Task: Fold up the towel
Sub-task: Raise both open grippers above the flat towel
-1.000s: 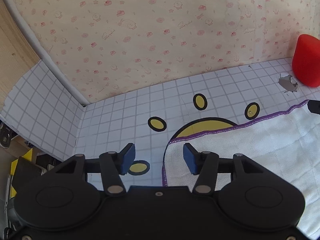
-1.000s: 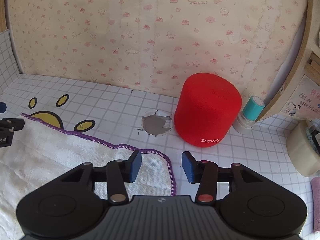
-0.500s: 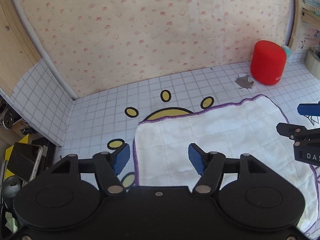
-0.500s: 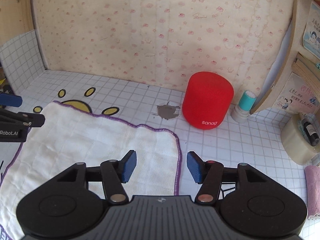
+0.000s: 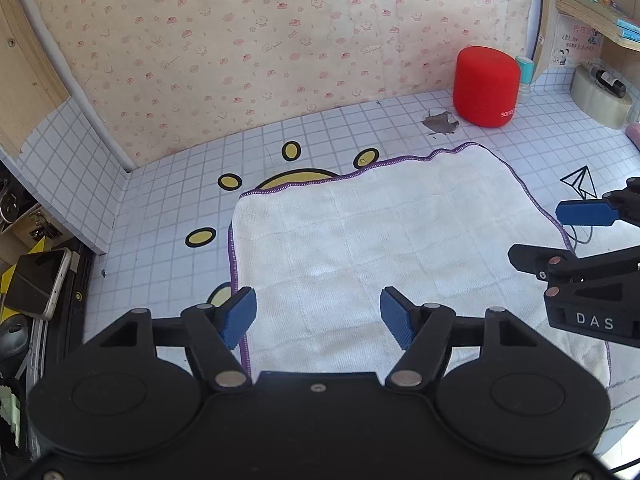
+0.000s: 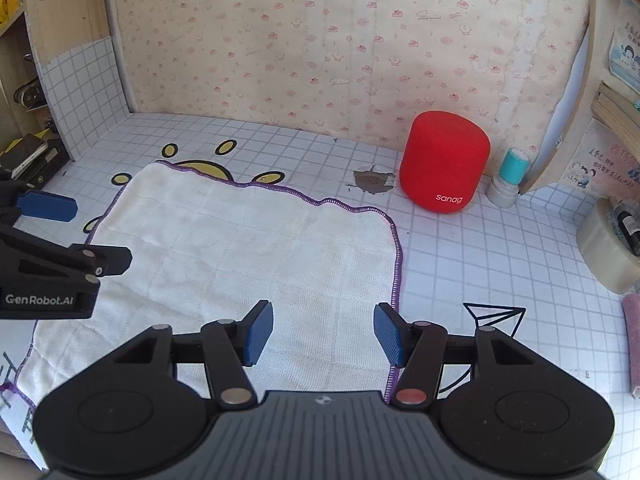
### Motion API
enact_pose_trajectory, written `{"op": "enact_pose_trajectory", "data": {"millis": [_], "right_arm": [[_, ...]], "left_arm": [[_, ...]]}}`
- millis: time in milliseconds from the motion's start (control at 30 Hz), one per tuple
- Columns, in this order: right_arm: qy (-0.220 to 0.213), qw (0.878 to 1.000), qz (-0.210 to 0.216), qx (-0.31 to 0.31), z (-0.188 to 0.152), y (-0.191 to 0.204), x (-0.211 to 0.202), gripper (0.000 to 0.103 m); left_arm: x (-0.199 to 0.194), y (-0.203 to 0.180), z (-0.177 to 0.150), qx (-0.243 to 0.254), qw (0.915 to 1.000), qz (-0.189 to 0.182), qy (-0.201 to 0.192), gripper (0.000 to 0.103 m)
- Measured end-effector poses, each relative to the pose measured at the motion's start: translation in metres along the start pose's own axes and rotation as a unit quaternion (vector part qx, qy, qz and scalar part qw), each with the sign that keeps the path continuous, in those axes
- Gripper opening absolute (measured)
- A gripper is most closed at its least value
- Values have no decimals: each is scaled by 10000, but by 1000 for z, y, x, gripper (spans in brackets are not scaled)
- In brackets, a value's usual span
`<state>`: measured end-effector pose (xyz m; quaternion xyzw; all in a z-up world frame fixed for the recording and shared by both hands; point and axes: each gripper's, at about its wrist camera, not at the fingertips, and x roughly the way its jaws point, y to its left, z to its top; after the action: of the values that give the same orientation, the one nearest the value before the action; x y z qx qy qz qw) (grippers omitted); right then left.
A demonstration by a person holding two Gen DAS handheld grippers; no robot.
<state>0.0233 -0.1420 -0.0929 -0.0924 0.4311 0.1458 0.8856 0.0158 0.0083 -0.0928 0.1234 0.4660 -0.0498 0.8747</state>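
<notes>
A white towel with purple stitched edging lies spread flat on the gridded table; the right wrist view shows the towel too. My left gripper hovers open above its near left part, nothing between the blue pads. My right gripper hangs open over the towel's near right edge, also empty. Each gripper shows from the side in the other's view: the right gripper at the towel's right edge, the left gripper at its left edge.
A red cylindrical speaker stands at the back right by the wall, with a teal-capped bottle and a tape roll beyond it. A torn patch marks the table cover. A phone lies off the table's left edge.
Both grippers have pulled back and risen from the towel's far corners toward its near side. The whole towel now shows, lying flat. Both stay open.
</notes>
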Motion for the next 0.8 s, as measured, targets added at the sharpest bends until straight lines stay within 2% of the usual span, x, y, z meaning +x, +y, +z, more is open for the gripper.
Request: {"op": "enact_pose_trajectory", "data": {"millis": [433, 800], "right_arm": [[182, 9977, 574, -307, -29, 8, -34, 55], [463, 9932, 893, -584, -74, 11, -59, 54]], "left_arm": [[-22, -15, -30, 443, 9978, -488, 58, 70], [-29, -26, -51, 591, 9962, -616, 168, 71]]}}
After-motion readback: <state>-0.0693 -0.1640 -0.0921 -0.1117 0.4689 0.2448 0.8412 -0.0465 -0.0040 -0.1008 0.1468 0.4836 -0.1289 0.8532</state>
